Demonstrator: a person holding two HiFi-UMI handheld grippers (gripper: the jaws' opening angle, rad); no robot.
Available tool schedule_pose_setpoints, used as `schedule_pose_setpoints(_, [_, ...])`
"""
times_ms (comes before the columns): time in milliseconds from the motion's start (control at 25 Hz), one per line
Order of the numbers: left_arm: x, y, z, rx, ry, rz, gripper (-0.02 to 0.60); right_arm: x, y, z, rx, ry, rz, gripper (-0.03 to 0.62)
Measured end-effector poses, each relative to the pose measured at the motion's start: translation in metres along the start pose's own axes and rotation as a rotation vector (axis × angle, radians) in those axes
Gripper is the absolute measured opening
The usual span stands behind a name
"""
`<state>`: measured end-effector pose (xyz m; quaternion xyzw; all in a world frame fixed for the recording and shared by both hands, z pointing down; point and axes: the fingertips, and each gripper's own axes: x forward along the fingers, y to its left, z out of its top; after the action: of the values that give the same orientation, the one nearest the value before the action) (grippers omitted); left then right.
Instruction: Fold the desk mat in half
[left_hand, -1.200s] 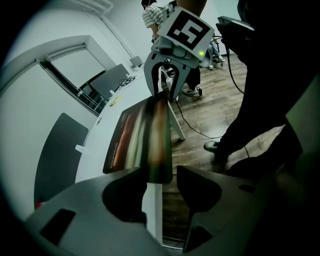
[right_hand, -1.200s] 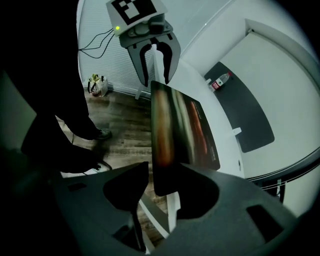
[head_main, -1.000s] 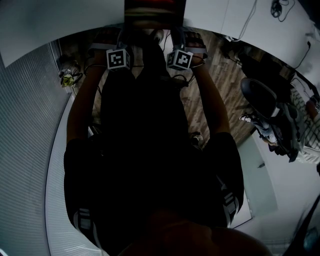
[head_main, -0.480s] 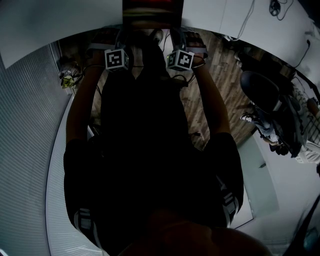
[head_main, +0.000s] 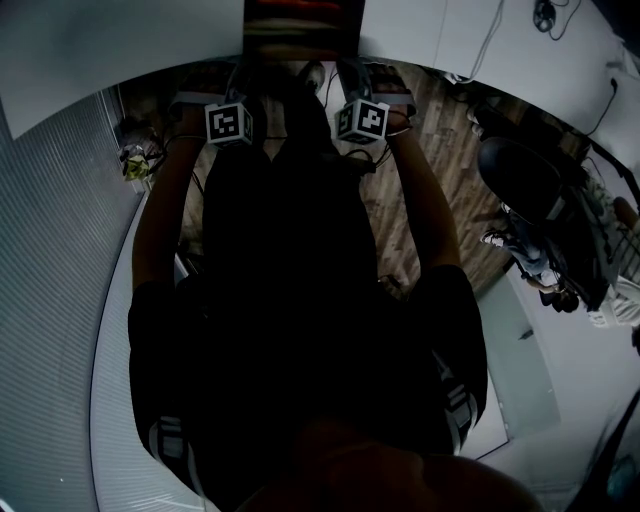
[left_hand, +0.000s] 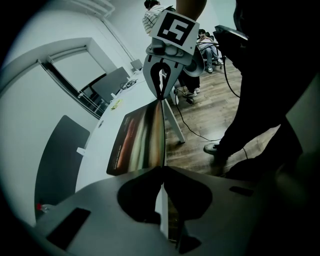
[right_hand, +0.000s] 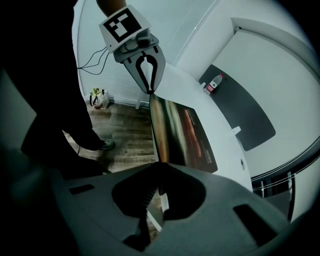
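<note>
The desk mat lay flat on the white table with its long near edge flush with the table's rim, and both claws were clamped on that edge. The left gripper had just been closing its jaws. In its own view they met at six o'clock with the mat's thin edge pinched between them, and the mat ran away towards twelve o'clock. There the other claw bit the same edge under its marker cube. The right gripper had likewise just been closing and gripped the mat. In its view the jaws came together at six o'clock on the edge, and the glossy, dark-striped sheet stretched up towards the left claw at eleven o'clock. In the head view the mat showed only as a dark strip at twelve o'clock. The two cubes sat just below it at eleven and one o'clock, and the person's dark torso filled the centre. A water bottle stood on a dark grey pad at two o'clock in the right gripper view, well apart from the mat. A bag sat on the wooden floor at ten o'clock.
</note>
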<state>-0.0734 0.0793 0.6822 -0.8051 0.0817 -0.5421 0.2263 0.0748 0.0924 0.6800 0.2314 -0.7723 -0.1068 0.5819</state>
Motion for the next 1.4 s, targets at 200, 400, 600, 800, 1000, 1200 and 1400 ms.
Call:
schedule_pose_setpoints(200, [-0.004,0.01,0.005,-0.01,-0.004,-0.015,0.014,-0.004,-0.007,-0.002,0.007,-0.016,0.026,0.008])
schedule_pose_setpoints(400, [-0.011,0.009,0.011,-0.008,-0.007,-0.051,0.012,-0.012,-0.007,-0.003,0.004,-0.032,0.056,0.008])
schedule_pose_setpoints(600, [-0.015,0.01,0.013,-0.016,-0.009,-0.073,0.011,-0.022,-0.012,-0.001,0.012,-0.07,0.075,0.008])
schedule_pose_setpoints(800, [-0.013,0.013,0.014,0.008,0.002,-0.04,0.012,-0.029,-0.009,0.002,0.018,-0.08,0.101,0.006])
schedule_pose_setpoints(1000, [-0.013,0.013,0.014,0.01,0.012,-0.052,0.073,-0.03,-0.011,0.004,0.041,-0.092,0.1,0.006])
schedule_pose_setpoints(1200, [-0.005,0.004,0.011,0.01,0.023,-0.065,0.099,-0.029,-0.011,0.002,0.057,-0.099,0.106,0.006])
schedule_pose_setpoints(1400, [0.005,-0.002,0.008,0.052,0.058,-0.061,0.1,-0.03,-0.012,0.003,0.065,-0.103,0.107,0.006])
